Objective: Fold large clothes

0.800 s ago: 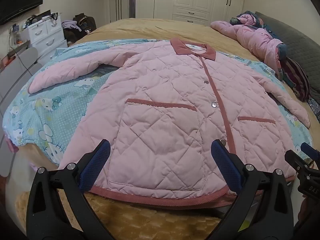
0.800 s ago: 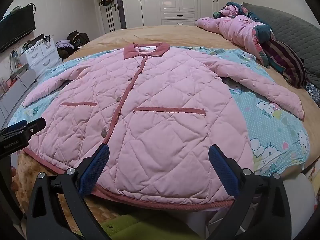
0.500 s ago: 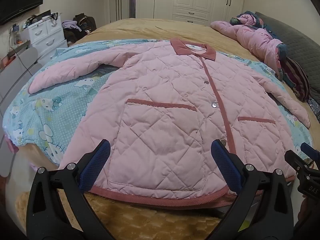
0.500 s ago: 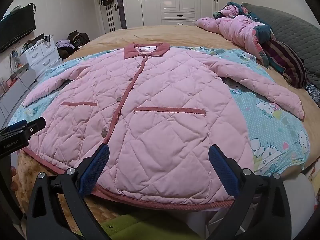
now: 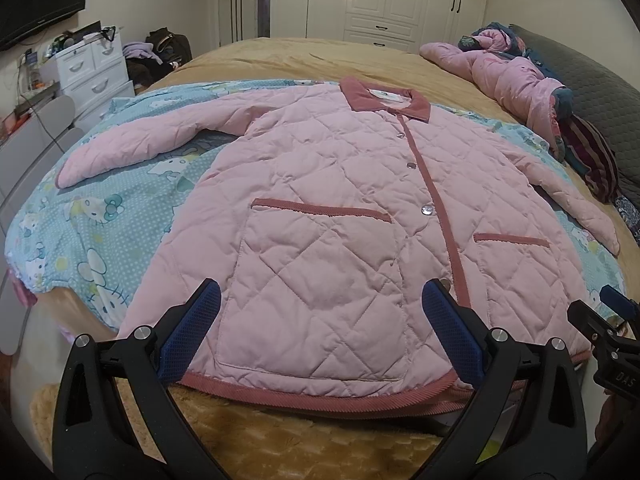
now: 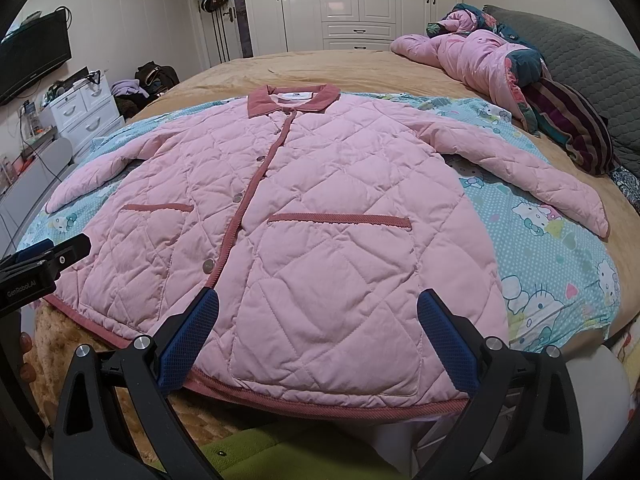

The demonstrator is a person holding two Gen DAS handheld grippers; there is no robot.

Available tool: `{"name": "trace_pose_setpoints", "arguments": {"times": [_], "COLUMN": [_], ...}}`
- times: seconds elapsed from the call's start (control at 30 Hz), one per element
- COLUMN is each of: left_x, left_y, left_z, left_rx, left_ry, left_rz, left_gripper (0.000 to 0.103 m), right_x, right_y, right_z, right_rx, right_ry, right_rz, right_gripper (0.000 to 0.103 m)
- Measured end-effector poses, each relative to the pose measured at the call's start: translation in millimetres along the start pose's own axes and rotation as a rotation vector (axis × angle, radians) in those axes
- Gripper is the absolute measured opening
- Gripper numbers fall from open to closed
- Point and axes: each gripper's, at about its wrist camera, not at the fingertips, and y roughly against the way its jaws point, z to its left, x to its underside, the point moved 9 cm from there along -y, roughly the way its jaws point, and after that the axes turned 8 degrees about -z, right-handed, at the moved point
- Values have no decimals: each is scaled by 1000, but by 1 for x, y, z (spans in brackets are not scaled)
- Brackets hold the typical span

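Bed (image 5: 320,56): tan cover, filling both views. A blue cartoon-print sheet (image 5: 92,216) is spread across its near half.

Jacket (image 5: 332,208): pink, quilted, lying flat and face up on the sheet, buttoned, collar (image 5: 384,100) toward the far side, hem (image 5: 320,398) at the near edge of the bed. Both sleeves are spread outward; the sleeve (image 5: 148,144) on the left of the left wrist view rests on the sheet, and the other sleeve (image 6: 520,168) rests across sheet and tan cover. Two patch pockets with darker trim sit on the front, one per panel.

Quilt (image 6: 472,56): pink, bundled at the far right of the bed, well apart from the jacket, beside a striped cloth (image 6: 568,128).

Drawers (image 5: 90,68): white unit off the left side of the bed.

Left gripper (image 5: 320,332): fingers spread wide, holding nothing, poised just over the hem in front of the pocket nearest it. Contact with the fabric cannot be confirmed.

Right gripper (image 6: 318,330): fingers likewise spread wide and holding nothing, poised over the hem at the other pocket. Each gripper shows at the edge of the other's view.
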Motion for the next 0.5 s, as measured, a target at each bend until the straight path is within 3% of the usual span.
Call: {"name": "trace_pose_setpoints", "arguments": {"times": [0.5], "left_x": [-2], "left_y": [5], "left_z": [-4], "left_rx": [3], "left_ry": [-5], "left_rz": [-1], "left_gripper": [95], "right_x": [1], "right_y": [0], "right_z": [1], "right_rx": [-1], "right_ry": [1], "right_rz": [-1], "right_gripper": [99]}}
